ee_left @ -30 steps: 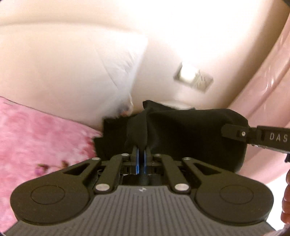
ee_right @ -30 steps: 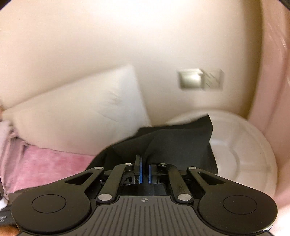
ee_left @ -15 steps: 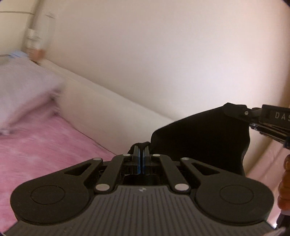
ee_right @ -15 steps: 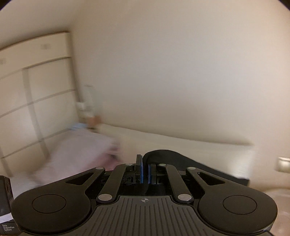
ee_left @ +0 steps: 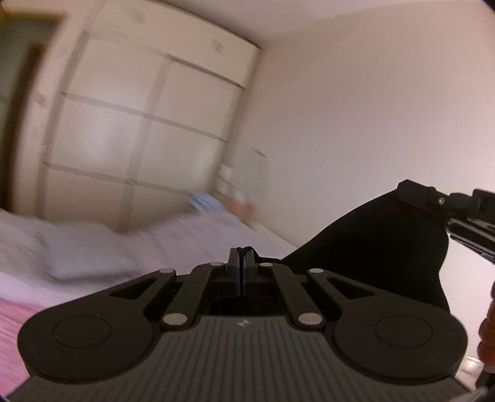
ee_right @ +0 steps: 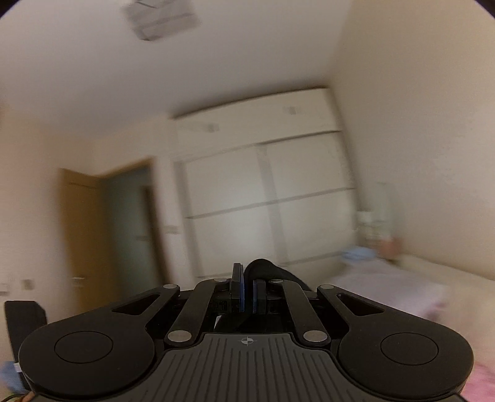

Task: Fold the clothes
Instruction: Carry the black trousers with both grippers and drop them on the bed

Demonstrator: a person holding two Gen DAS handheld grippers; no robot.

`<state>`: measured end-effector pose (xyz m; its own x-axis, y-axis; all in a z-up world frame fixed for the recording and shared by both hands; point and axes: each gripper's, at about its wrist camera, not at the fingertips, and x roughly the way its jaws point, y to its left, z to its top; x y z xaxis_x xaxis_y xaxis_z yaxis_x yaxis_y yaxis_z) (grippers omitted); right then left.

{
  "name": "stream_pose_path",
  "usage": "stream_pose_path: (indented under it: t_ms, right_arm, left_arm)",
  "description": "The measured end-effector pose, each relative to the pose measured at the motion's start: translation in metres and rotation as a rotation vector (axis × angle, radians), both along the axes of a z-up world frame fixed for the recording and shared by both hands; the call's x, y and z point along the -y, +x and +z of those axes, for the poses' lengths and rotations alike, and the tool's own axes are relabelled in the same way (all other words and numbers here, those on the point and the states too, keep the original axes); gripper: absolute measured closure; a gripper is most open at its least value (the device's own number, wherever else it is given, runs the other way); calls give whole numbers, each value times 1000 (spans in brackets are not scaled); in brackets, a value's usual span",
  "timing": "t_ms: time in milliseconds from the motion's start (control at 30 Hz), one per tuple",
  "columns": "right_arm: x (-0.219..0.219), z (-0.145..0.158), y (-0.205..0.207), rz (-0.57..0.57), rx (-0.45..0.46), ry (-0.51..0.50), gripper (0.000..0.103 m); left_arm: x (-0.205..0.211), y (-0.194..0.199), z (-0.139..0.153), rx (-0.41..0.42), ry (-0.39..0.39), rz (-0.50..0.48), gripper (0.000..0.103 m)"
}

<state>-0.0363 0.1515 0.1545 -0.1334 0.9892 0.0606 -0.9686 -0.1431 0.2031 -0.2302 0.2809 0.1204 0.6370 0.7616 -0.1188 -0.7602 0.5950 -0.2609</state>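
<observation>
We look across a bed (ee_left: 37, 321) with a pink cover and pale pillows (ee_left: 71, 247), toward a cream wardrobe (ee_left: 148, 117) and bare walls, all blurred. Our left gripper (ee_left: 240, 263) is clamped tight on a black garment (ee_left: 380, 247), which stretches in the air to the right gripper (ee_left: 411, 190) at that view's edge. Only the right wrist view shows an open wooden door (ee_right: 83, 235) and a ceiling fixture (ee_right: 161, 18); there our right gripper (ee_right: 246, 289) pinches a fold of the same cloth (ee_right: 266, 269), pads nearly together.
</observation>
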Motion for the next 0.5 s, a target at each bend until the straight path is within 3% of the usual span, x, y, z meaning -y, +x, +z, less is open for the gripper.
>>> stream_pose_path:
  t_ms: [167, 300, 400, 500]
  right_arm:
    - [-37, 53, -72, 180, -43, 73, 100]
    - [-53, 86, -113, 220, -80, 111, 100]
    - [-53, 88, -121, 176, -70, 70, 100]
    - [-69, 67, -113, 120, -35, -141, 99]
  left_arm:
    - [-5, -74, 72, 1, 128, 171, 103]
    - [-15, -106, 126, -44, 198, 230, 103]
    - [-35, -104, 142, -79, 168, 198, 103]
    - [-44, -93, 118, -157, 46, 169, 102]
